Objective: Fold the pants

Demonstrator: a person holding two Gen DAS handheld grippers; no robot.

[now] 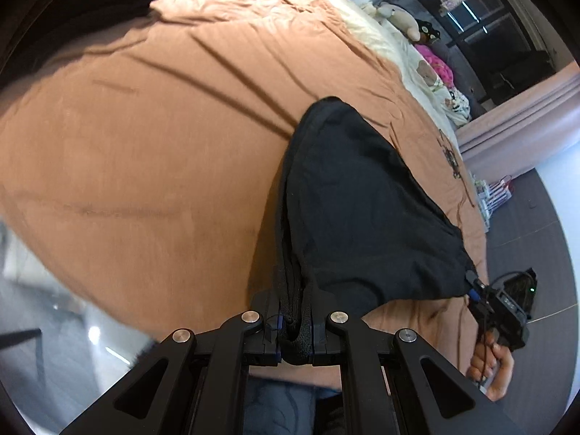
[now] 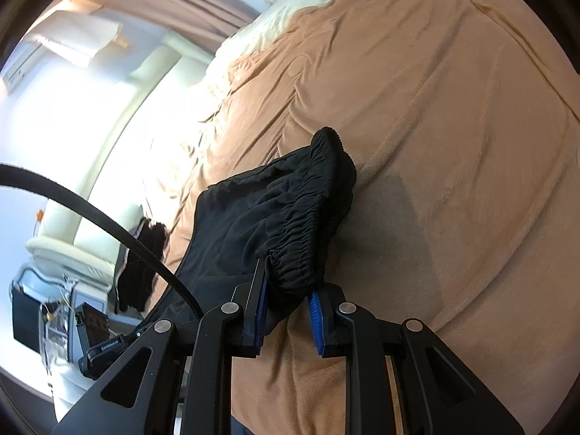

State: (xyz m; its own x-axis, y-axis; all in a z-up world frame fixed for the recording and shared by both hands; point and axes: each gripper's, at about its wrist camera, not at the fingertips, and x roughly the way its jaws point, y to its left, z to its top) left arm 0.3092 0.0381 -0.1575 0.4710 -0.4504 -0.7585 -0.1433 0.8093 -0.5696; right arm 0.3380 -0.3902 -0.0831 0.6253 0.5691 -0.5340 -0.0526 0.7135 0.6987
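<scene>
Black pants hang stretched between both grippers above a tan bedspread. My left gripper is shut on a bunched seam edge of the pants. In the left wrist view the far end of the pants runs to the right gripper, held by a hand. In the right wrist view my right gripper is shut on the gathered elastic waistband of the pants, with its blue pads partly showing. The fabric sags toward the bedspread.
A dark folded garment pile lies at the far end of the bed; it also shows in the right wrist view. Plush toys and pillows line the bed's right side. A black cable crosses the right wrist view. Grey floor lies beside the bed.
</scene>
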